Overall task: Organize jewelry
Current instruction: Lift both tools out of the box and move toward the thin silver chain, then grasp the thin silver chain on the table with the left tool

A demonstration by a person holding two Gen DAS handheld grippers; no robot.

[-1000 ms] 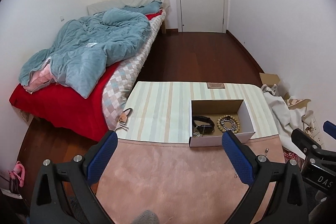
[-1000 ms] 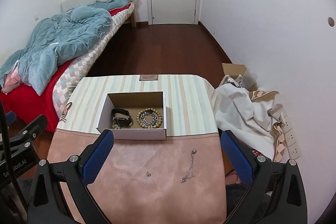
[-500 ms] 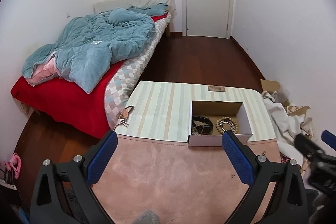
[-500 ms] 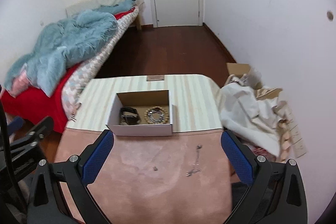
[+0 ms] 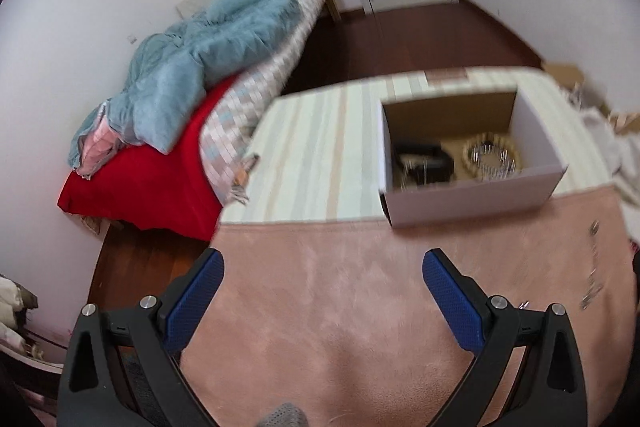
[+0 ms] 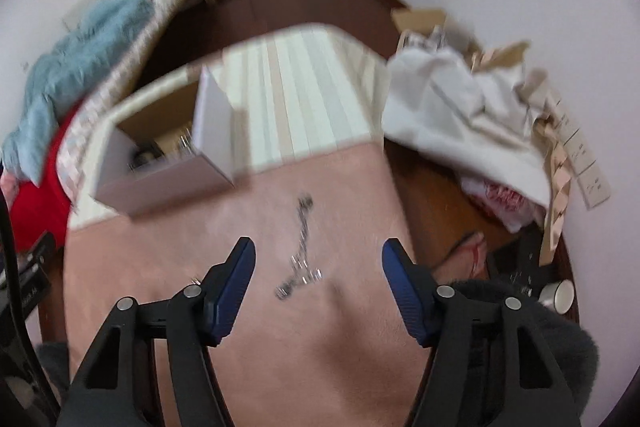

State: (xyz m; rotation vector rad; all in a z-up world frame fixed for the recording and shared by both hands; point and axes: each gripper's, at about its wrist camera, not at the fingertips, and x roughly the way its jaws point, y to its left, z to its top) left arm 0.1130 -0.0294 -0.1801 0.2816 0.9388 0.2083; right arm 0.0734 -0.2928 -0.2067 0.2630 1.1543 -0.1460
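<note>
Right gripper (image 6: 318,277) hangs spread over the chain (image 6: 301,251) on the pink mat (image 6: 320,347); left gripper (image 5: 322,291) is spread too, empty, near the box (image 5: 472,193). Blurry, probably a thin chain: pads may skid and snag it.

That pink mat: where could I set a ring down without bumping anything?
The pink mat is bare on its left half, from the box toward the bed. The right side is crowded: a silver chain and a small piece lie there.
</note>
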